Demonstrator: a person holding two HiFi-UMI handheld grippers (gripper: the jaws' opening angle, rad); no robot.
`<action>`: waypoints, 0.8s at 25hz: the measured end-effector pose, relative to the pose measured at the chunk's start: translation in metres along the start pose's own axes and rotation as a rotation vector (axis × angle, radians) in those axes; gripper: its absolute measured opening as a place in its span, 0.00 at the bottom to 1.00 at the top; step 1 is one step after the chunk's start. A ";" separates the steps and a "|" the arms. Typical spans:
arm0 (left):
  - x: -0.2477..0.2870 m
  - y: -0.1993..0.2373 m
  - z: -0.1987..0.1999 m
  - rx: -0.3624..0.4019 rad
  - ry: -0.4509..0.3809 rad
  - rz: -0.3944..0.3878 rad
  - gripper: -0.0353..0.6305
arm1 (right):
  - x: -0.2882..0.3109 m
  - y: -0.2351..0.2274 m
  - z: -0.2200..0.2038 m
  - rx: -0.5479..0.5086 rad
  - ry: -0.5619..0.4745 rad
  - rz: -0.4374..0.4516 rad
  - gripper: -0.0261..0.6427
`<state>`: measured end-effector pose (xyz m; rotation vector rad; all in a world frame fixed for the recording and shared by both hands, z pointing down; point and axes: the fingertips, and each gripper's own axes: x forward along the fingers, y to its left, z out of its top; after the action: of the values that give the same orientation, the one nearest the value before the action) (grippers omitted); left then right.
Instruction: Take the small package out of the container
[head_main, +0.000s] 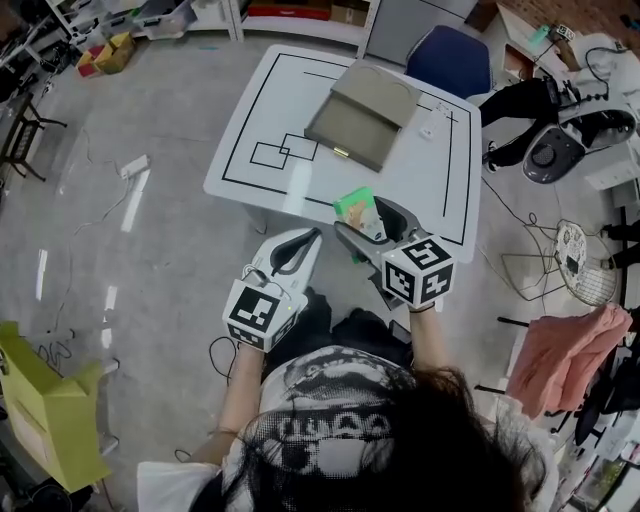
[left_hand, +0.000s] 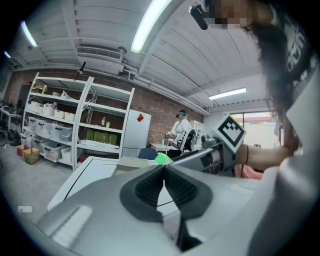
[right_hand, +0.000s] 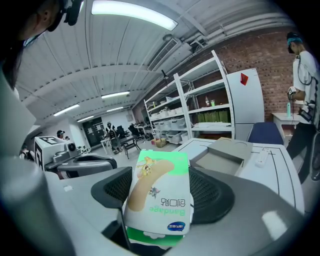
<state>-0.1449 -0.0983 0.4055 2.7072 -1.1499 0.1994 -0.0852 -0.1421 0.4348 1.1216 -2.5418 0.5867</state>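
Small package (right_hand: 160, 197), likely light and crushable, is sitting clamped flat-faced in right hand-held gripper (head_main: 372, 222); left hand-held gripper (left_hand: 164, 169) is hanging closed.

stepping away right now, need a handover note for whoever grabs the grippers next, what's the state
Left gripper: jaws shut, nothing between them, held short of the table's near edge.
Right gripper: shut on the bandage package, raised over the table's near edge.
Grey box: open, farther back on the table, apart from both grippers.
Done: the package is out of the box.
To do: probably just set the package down on a bare part of the table and let go.
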 end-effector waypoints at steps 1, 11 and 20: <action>0.001 -0.003 0.000 0.002 0.001 -0.002 0.05 | -0.004 -0.001 -0.001 0.002 -0.002 0.000 0.58; 0.026 -0.066 0.004 0.020 0.007 -0.019 0.05 | -0.069 -0.026 -0.019 0.035 -0.039 -0.017 0.58; 0.036 -0.146 -0.004 0.022 0.023 -0.021 0.05 | -0.145 -0.040 -0.045 0.057 -0.080 -0.001 0.58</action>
<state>-0.0147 -0.0231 0.3979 2.7276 -1.1186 0.2405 0.0442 -0.0540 0.4216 1.1888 -2.6071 0.6295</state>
